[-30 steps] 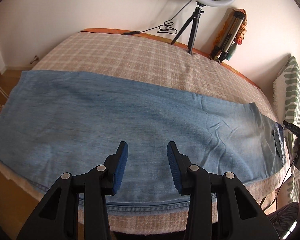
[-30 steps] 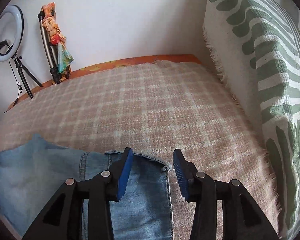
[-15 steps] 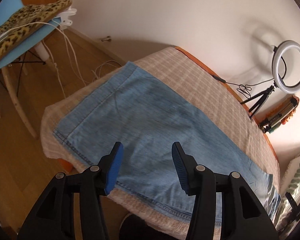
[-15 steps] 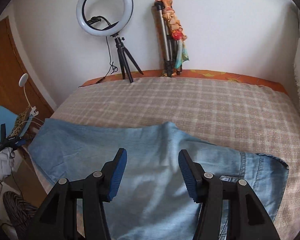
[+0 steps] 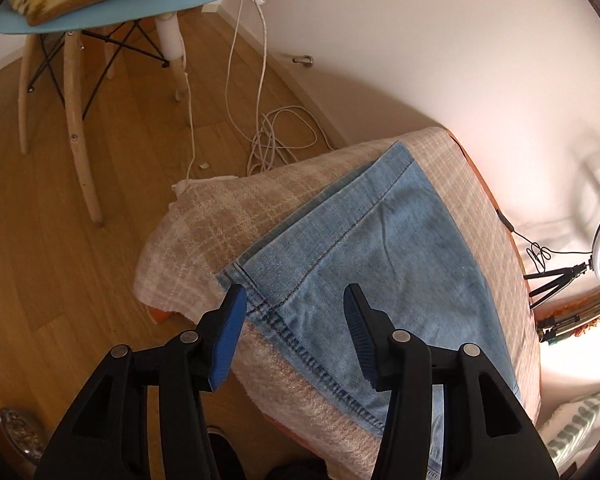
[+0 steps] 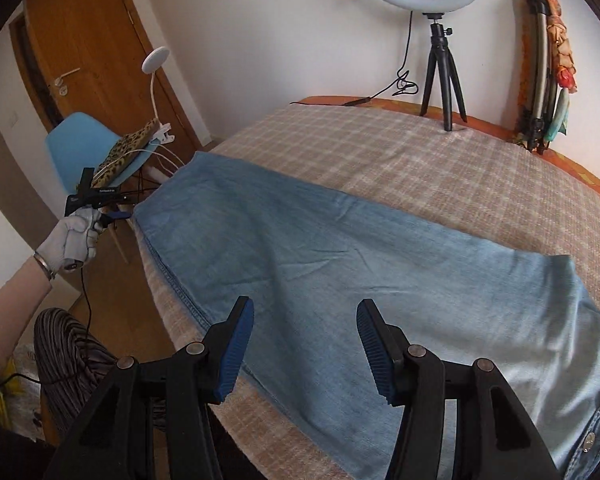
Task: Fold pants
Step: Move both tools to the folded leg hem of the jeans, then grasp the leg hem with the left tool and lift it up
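Note:
Light blue jeans lie flat and lengthwise on a checked bedspread. In the left wrist view the hem end of the jeans lies at the corner of the bed. My left gripper is open and empty, just above the hem corner. It also shows in the right wrist view, held by a gloved hand at the far left. My right gripper is open and empty above the middle of the legs. The waistband lies at the lower right.
A blue chair with a leopard-print cushion stands on the wood floor, with white cables beside the bed corner. A ring light on a tripod and a folded tripod stand at the far bed edge.
The left gripper has swung left along the jeans from the middle to the hem end. The right gripper has turned from the waistband side to over the legs. Both stay open.

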`<state>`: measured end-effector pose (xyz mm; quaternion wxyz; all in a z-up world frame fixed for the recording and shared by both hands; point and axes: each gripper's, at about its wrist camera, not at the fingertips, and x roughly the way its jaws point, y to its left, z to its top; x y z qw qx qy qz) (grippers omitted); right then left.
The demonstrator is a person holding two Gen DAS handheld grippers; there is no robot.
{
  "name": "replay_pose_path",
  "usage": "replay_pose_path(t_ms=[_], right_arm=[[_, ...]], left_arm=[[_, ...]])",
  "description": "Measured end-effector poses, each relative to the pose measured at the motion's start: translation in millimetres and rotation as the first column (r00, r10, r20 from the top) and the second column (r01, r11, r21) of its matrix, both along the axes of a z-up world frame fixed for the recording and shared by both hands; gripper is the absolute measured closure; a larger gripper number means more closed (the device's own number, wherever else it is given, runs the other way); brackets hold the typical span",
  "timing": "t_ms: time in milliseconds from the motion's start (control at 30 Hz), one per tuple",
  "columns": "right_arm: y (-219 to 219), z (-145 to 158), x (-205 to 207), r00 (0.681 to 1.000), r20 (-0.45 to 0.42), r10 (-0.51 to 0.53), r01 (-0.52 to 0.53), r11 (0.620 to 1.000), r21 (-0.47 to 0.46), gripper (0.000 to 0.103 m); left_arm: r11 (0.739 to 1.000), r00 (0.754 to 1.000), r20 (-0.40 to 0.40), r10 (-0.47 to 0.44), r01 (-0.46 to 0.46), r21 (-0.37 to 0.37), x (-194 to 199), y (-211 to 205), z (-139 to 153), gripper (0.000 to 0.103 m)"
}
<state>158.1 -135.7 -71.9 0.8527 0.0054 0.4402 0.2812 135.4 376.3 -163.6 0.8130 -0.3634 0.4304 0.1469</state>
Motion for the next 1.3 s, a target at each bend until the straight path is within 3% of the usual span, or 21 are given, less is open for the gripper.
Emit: replay_pose_path(t_ms=[200, 333, 433, 667, 733, 800, 867, 1033, 1300], right_arm=[[44.7, -34.6, -5.6, 0.989, -0.057, 0.135, -0.137, 0.989, -0.047, 0.050], [67.4, -47.8, -17.3, 0.971, -0.065, 0.229, -0.235, 0.967, -0.095, 0.051], [84.5, -58.6, -18.0, 0.964, -0.065, 0.256, -0.263, 0.953, -0.151, 0.056], [116.8, -65.1, -22.5, 0.945, -0.013, 0.328, -0.320, 0.911, -0.260, 0.068], [123.8, -66.9, -25.1, 0.942, 0.003, 0.335, -0.321, 0.904, -0.283, 0.075], [126.9, -66.4, -25.1, 0.941, 0.014, 0.337, -0.319, 0.901, -0.294, 0.092], [127.1, -63.6, -20.9, 0.943, 0.020, 0.332, -0.313, 0.905, -0.288, 0.099], [119.2, -45.4, -19.0, 0.943, 0.019, 0.332, -0.325, 0.931, -0.167, 0.101], [135.2, -66.1, -24.1, 0.924, -0.027, 0.381, -0.377, 0.897, -0.230, 0.102]], left_arm=[[0.999, 1.000, 0.013, 0.017, -0.017, 0.049, 4.1, -9.0, 0.5, 0.057], [0.991, 1.000, -0.005, -0.003, 0.004, 0.136, 12.1, -19.4, 2.1, 0.075], [0.988, 1.000, -0.006, -0.015, 0.016, 0.155, 15.3, -24.3, -1.2, 0.083], [0.979, 0.999, 0.015, -0.034, 0.030, 0.200, 14.3, -28.7, 3.9, 0.086], [0.979, 0.999, 0.025, -0.033, 0.027, 0.202, 12.6, -28.5, 5.3, 0.087], [0.976, 0.999, 0.036, -0.029, 0.020, 0.218, 10.4, -29.6, 9.8, 0.087], [0.974, 0.998, 0.055, -0.024, 0.011, 0.225, 7.6, -27.7, 14.8, 0.087], [0.969, 0.998, 0.065, -0.009, -0.008, 0.247, 2.7, -23.0, 18.6, 0.088], [0.972, 1.000, 0.007, -0.006, 0.004, 0.236, 3.6, -17.2, 1.2, 0.087]])
